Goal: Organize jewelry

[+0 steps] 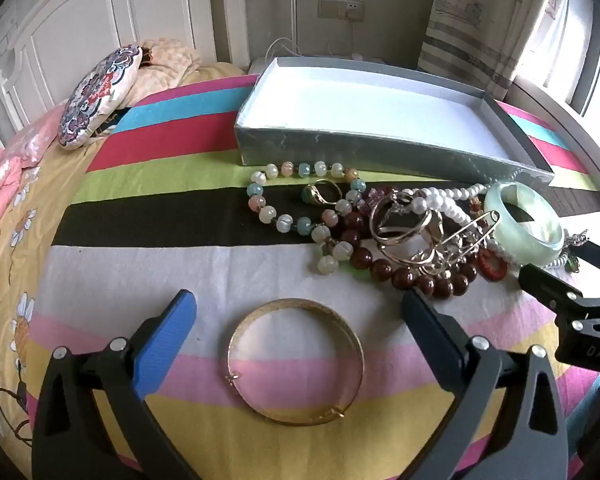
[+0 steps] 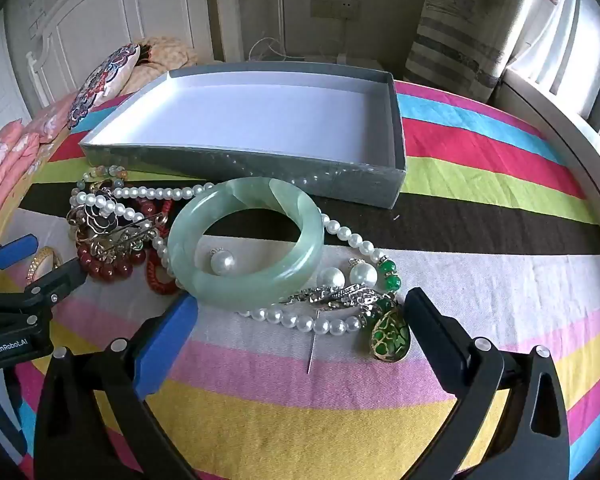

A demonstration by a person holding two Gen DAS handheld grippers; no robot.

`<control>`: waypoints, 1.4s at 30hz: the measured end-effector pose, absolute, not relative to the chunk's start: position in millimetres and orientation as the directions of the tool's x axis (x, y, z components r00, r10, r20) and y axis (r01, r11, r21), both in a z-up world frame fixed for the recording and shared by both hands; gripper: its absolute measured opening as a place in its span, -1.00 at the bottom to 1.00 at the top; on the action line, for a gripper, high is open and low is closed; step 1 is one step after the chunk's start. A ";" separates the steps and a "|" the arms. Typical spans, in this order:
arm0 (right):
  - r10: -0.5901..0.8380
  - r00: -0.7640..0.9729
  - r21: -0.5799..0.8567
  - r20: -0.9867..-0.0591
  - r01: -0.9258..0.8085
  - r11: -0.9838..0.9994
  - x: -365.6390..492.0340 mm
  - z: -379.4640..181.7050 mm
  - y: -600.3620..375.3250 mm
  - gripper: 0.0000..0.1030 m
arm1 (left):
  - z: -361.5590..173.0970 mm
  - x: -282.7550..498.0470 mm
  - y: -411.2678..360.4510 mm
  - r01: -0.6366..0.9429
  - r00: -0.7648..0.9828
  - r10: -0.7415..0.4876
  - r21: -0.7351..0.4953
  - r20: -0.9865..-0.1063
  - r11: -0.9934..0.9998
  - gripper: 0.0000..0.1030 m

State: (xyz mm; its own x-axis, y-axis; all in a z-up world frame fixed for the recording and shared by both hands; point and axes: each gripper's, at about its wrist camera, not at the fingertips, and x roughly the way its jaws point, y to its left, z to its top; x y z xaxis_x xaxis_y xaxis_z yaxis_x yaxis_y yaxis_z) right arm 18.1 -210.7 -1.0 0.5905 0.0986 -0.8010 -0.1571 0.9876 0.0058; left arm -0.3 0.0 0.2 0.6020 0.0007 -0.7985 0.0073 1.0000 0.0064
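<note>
A gold bangle (image 1: pixel 236 336) lies flat on the striped bedspread between the fingers of my left gripper (image 1: pixel 298 304), which is open and touches nothing. Behind it is a tangled heap: a pastel bead bracelet (image 1: pixel 268 212), a gold ring (image 1: pixel 324 192), dark red beads (image 1: pixel 404 276) and a pearl necklace (image 1: pixel 448 200). A pale green jade bangle (image 2: pixel 228 284) rests on the pearls (image 2: pixel 300 322) just ahead of my right gripper (image 2: pixel 302 304), also open and empty. A green pendant (image 2: pixel 388 336) lies by its right finger. The grey box (image 2: pixel 300 176) behind the heap holds nothing.
A silver brooch with a long pin (image 2: pixel 332 296) lies among the pearls. A patterned pillow (image 1: pixel 96 96) and a white headboard (image 1: pixel 80 20) stand at the far left. A curtain (image 2: pixel 460 32) and window are at the far right. The left gripper (image 2: pixel 40 264) shows at the right view's left edge.
</note>
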 end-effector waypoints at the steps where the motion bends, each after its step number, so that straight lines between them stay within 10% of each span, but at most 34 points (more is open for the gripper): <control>1: 0.099 0.588 0.006 -0.803 -0.157 0.988 18.3 -1.1 -210.7 0.91 | 0.1 -0.1 0.0 0.007 0.599 0.000 0.006 -0.800 1.000 0.96; 12: 0.136 0.531 0.034 -0.837 -0.197 0.980 15.1 15.1 -200.1 0.91 | 4.3 -1.8 -1.3 -0.010 0.556 -0.006 -0.014 -0.831 1.000 0.89; 27: 0.251 0.767 0.086 -0.591 -0.249 0.965 -145.5 121.6 -237.0 0.91 | 124.1 -181.2 -53.2 -0.016 0.871 0.033 0.040 -0.491 0.999 0.95; 42: 0.166 0.864 -0.031 -0.476 -0.205 0.978 -192.9 129.7 -210.6 0.91 | 123.3 -235.5 -54.4 -0.067 0.895 0.088 0.063 -0.438 0.996 0.95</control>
